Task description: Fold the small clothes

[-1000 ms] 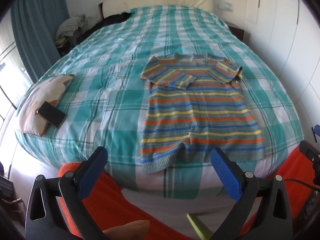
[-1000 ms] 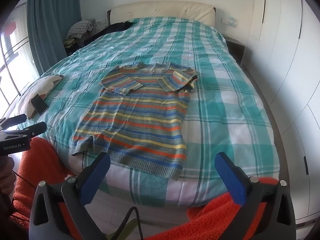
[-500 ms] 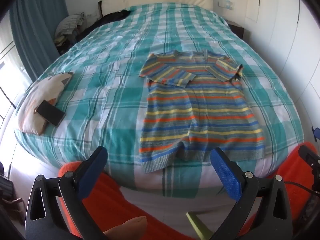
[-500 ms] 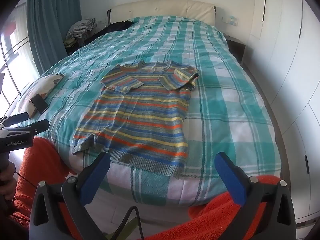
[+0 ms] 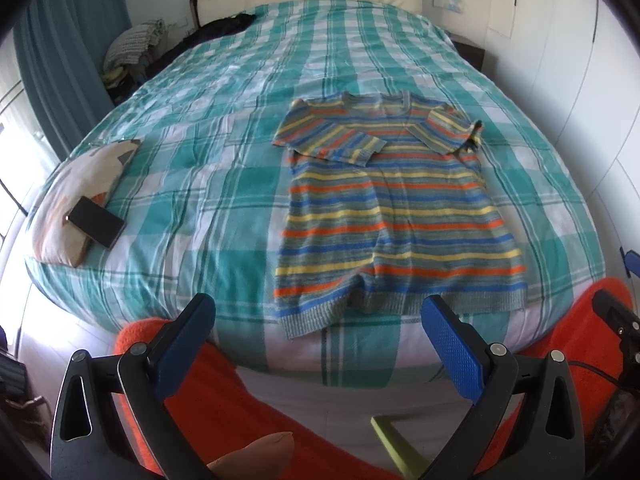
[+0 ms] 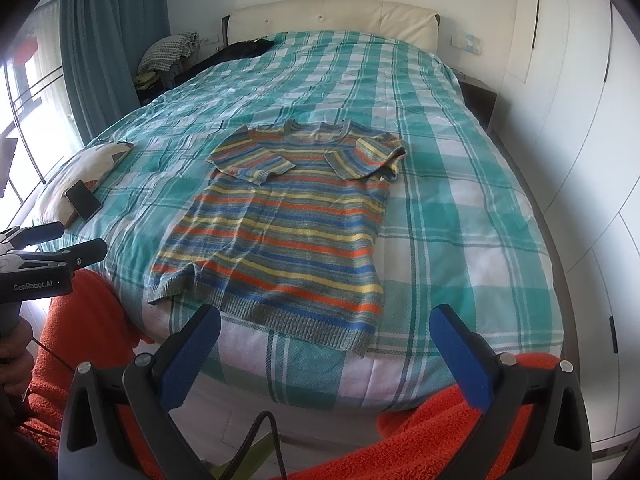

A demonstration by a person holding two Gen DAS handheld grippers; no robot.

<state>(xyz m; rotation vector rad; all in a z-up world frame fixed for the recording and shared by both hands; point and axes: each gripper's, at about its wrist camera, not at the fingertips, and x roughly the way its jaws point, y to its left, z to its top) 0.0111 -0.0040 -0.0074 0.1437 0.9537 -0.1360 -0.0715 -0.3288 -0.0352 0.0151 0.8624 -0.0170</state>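
Ahead of my gripper spreads a teal-checked bed (image 5: 248, 168); far left, a phone (image 5: 96, 221) lies on a pillow (image 5: 80, 176).

The only readable text is "GenRobot.AI", printed in pale letters on the dark body of the left gripper (image 6: 60, 248), seen at the left edge of the right wrist view. Nothing else in either view carries legible words, numbers or signs.
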